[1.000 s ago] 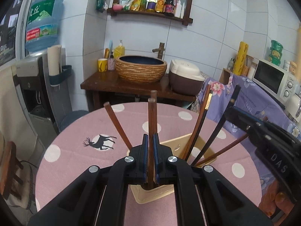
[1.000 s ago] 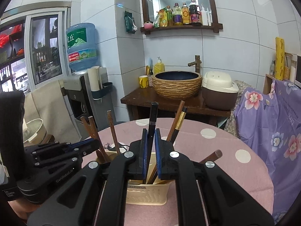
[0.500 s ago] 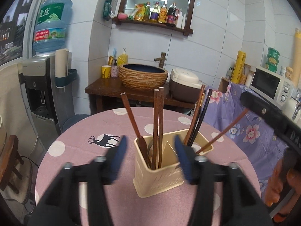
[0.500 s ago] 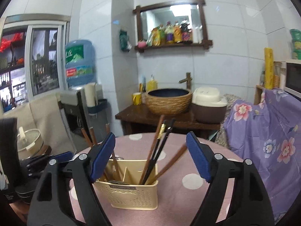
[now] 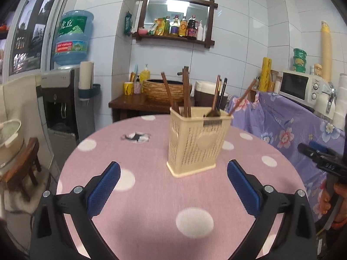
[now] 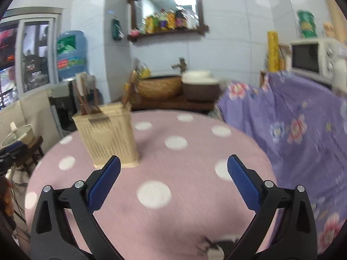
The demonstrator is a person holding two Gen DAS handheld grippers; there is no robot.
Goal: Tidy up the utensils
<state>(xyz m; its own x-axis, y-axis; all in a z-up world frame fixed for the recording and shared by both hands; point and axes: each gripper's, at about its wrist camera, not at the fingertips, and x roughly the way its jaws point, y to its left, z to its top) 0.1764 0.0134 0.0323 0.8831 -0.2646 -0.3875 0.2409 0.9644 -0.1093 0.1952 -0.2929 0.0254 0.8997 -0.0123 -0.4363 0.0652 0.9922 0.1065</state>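
Beige holder (image 5: 196, 139) stood on my table (image 5: 151, 199), six utensils (image 5: 186, 93) inside. Left tool (image 5: 173, 178) and right tool (image 6: 173, 174) were both wide open, holding nothing.

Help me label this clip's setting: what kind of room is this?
Most likely a home kitchen or dining corner. A microwave sits on a covered counter, condiment bottles line a wall shelf, a water dispenser stands by the window, and a utensil holder sits on the polka-dot table.
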